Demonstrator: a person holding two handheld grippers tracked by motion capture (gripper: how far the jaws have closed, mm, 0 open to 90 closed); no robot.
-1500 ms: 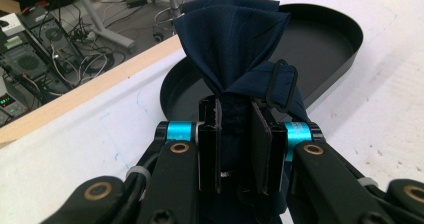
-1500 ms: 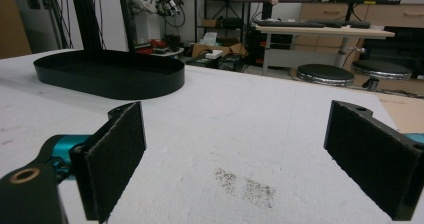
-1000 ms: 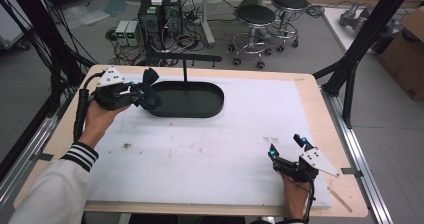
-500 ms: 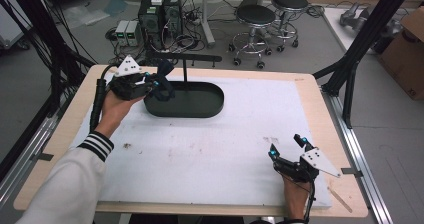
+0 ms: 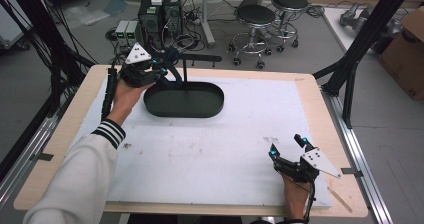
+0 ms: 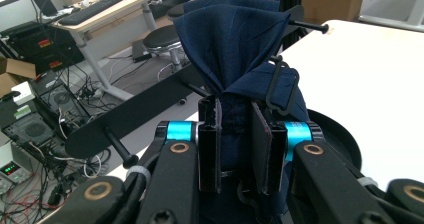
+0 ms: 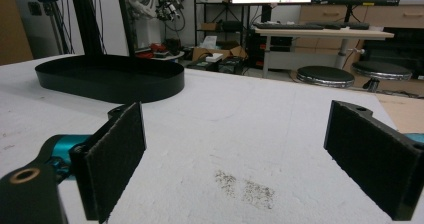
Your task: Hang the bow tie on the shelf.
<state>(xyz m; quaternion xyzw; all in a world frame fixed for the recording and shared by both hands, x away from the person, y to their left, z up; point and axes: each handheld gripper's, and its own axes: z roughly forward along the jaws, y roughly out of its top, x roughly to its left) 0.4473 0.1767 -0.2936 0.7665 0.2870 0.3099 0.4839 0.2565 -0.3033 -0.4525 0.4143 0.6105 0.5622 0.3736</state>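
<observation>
My left gripper [image 5: 166,70] is shut on a bunched navy blue cloth [image 6: 235,34], held above the left end of a black oval tray [image 5: 184,106]. Its jaws pinch the cloth's narrow middle, and the cloth fans out above my left gripper [image 6: 235,149]. A thin black hook [image 6: 281,86] lies against the cloth. A black post with a horizontal bar [image 5: 200,59] rises from the tray just right of the gripper. Near the front right of the table my right gripper [image 5: 287,145] rests open, nothing between its pads [image 7: 117,151].
The white mat [image 5: 225,139] covers the wooden table [image 5: 320,91]. The black tray [image 7: 110,79] sits far ahead in the right gripper view. Black frame struts [image 5: 360,49] stand at the table's sides; stools [image 5: 255,16] and computers [image 5: 160,11] are on the floor behind.
My left gripper has carried the blue cloth to the right and upward, from the tray's left end toward the post. The right gripper has stayed put.
</observation>
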